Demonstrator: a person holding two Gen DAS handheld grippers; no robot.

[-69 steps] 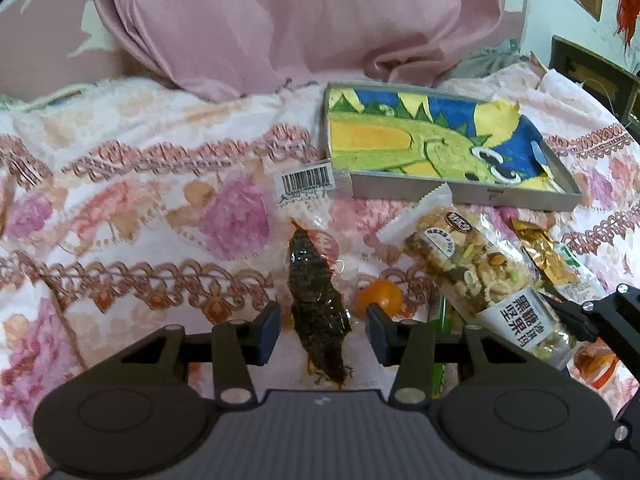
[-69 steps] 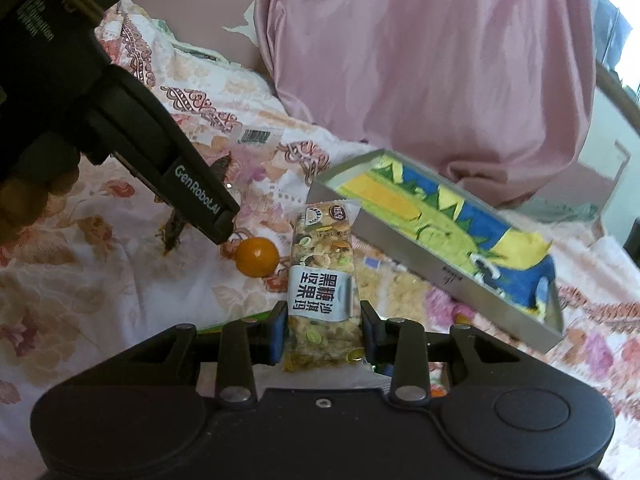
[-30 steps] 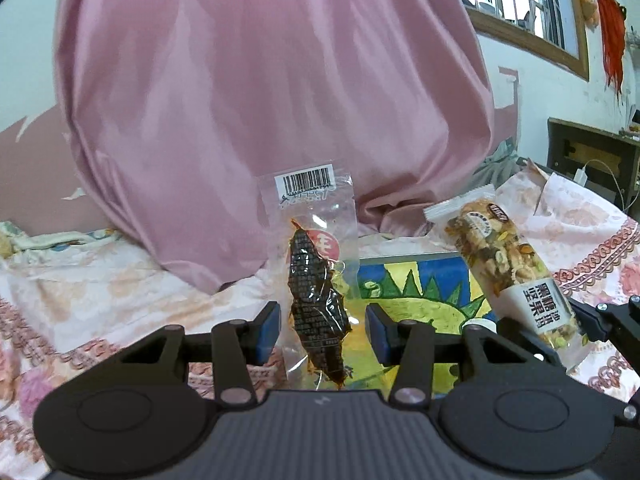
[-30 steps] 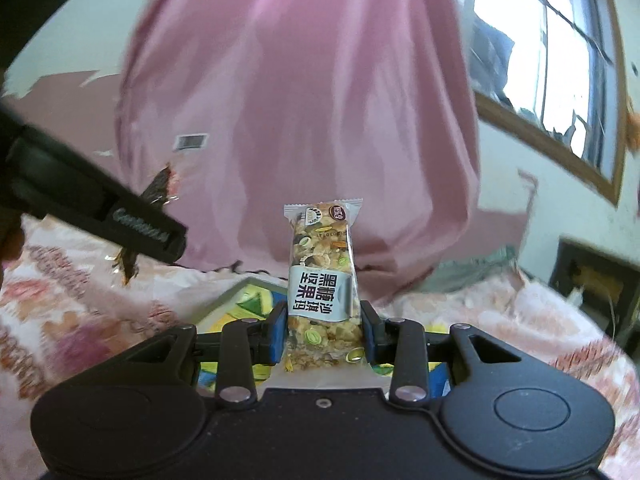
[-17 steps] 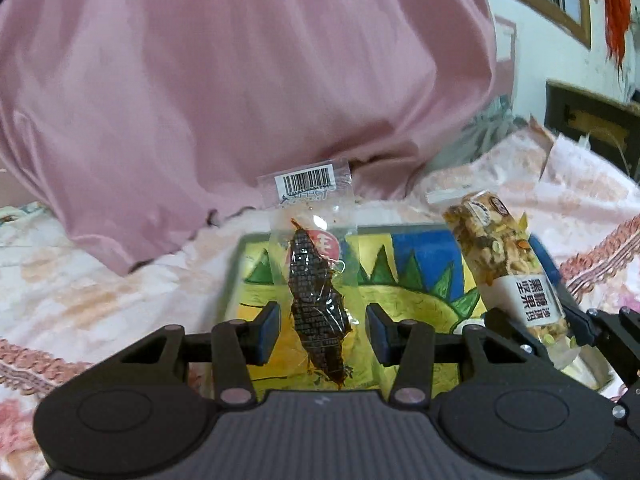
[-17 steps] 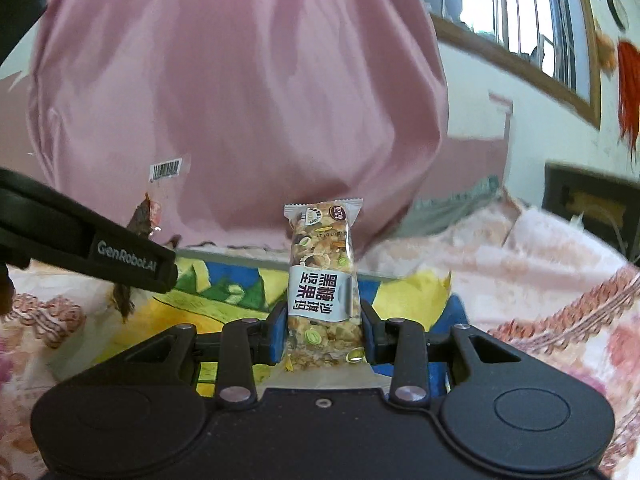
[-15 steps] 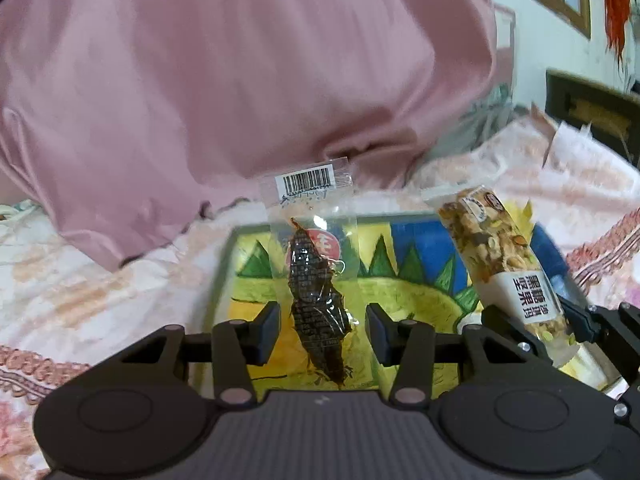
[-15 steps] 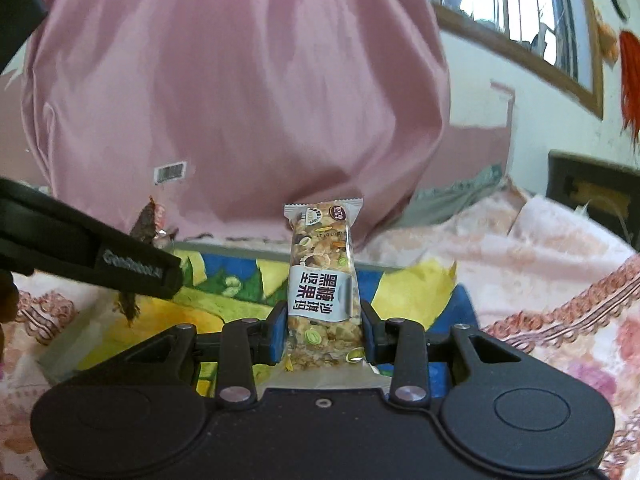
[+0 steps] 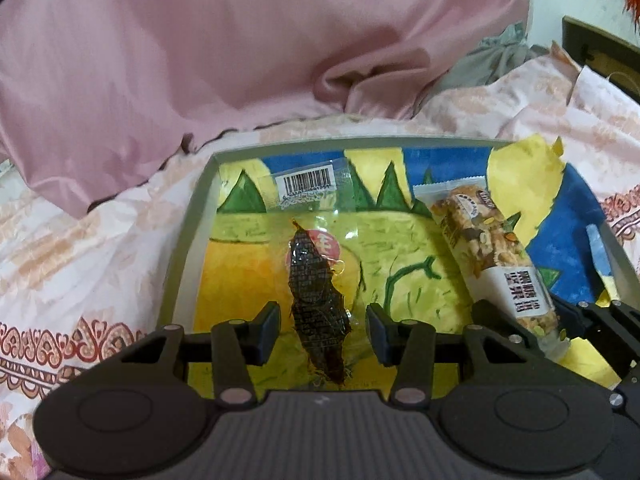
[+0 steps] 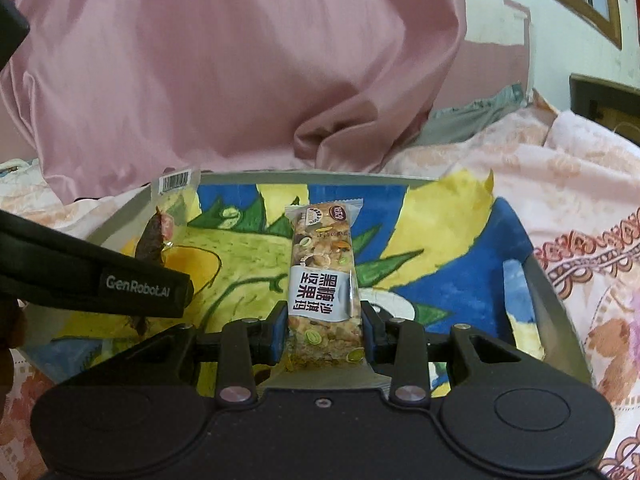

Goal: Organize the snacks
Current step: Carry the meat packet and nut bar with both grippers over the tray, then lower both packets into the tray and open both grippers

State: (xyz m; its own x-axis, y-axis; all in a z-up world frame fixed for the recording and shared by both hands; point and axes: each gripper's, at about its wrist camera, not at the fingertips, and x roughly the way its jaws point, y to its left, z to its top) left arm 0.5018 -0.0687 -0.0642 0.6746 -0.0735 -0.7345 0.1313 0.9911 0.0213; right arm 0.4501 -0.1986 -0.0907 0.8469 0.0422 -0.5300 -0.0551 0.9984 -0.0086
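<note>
My left gripper (image 9: 322, 327) is shut on the clear packet of dark dried snack (image 9: 317, 292) and holds it over the left part of the grey tray (image 9: 187, 236) with a yellow, green and blue drawing inside. My right gripper (image 10: 324, 330) is shut on the nut bar (image 10: 323, 276) and holds it over the middle of the tray (image 10: 548, 304). The nut bar also shows in the left wrist view (image 9: 492, 264). The dried snack packet also shows in the right wrist view (image 10: 162, 224), beside the left gripper's body (image 10: 96, 276).
The tray lies on a floral pink bedspread (image 9: 80, 240). A large pink satin pillow (image 9: 224, 48) rises just behind the tray. A dark wooden piece of furniture (image 10: 604, 100) stands at the far right by the wall.
Both grippers have tipped down and moved forward over the tray, each still holding its snack. The tray now fills more of both views.
</note>
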